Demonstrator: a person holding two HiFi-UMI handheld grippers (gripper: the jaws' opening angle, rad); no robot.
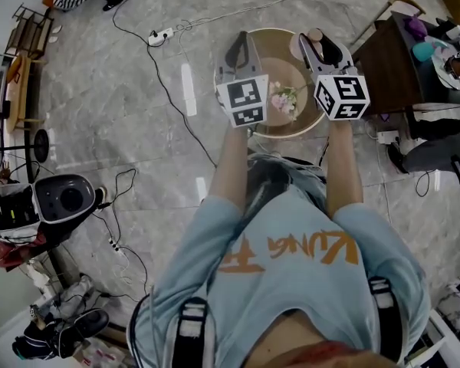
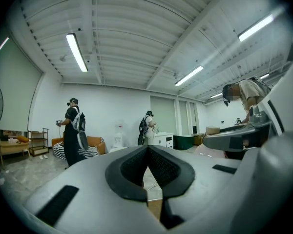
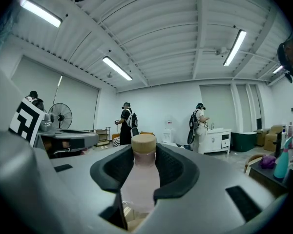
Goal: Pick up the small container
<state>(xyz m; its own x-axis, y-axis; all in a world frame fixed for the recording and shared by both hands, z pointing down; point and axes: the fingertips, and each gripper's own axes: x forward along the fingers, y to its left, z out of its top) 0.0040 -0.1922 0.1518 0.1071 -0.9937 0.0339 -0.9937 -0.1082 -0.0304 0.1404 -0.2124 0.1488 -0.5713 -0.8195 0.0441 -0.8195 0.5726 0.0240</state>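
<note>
Right gripper (image 3: 144,165): both jaws are clamped on the small container (image 3: 140,184), one pad on each side of its body. The container is a pale pink bottle with a tan cap (image 3: 143,143). It stands upright, and the cap rises just above the jaw tips.

In the head view the right gripper sits over the far right part of a round wooden table (image 1: 307,126). Whether the container's base is clear of the tabletop cannot be told.

Left gripper (image 2: 147,156): the jaws are together, the pads meet at the tips, and nothing is between them. In the head view it is held over the left part of the same table, level with the right gripper and apart from it.

A small bunch of pale flowers (image 1: 284,98) lies on the table between the two grippers. A dark side table (image 1: 383,56) with assorted items stands to the right of the round table.

Cables (image 1: 157,67) run across the grey floor. A standing fan (image 3: 60,115) and several people (image 3: 126,124) are in the background of the room.
</note>
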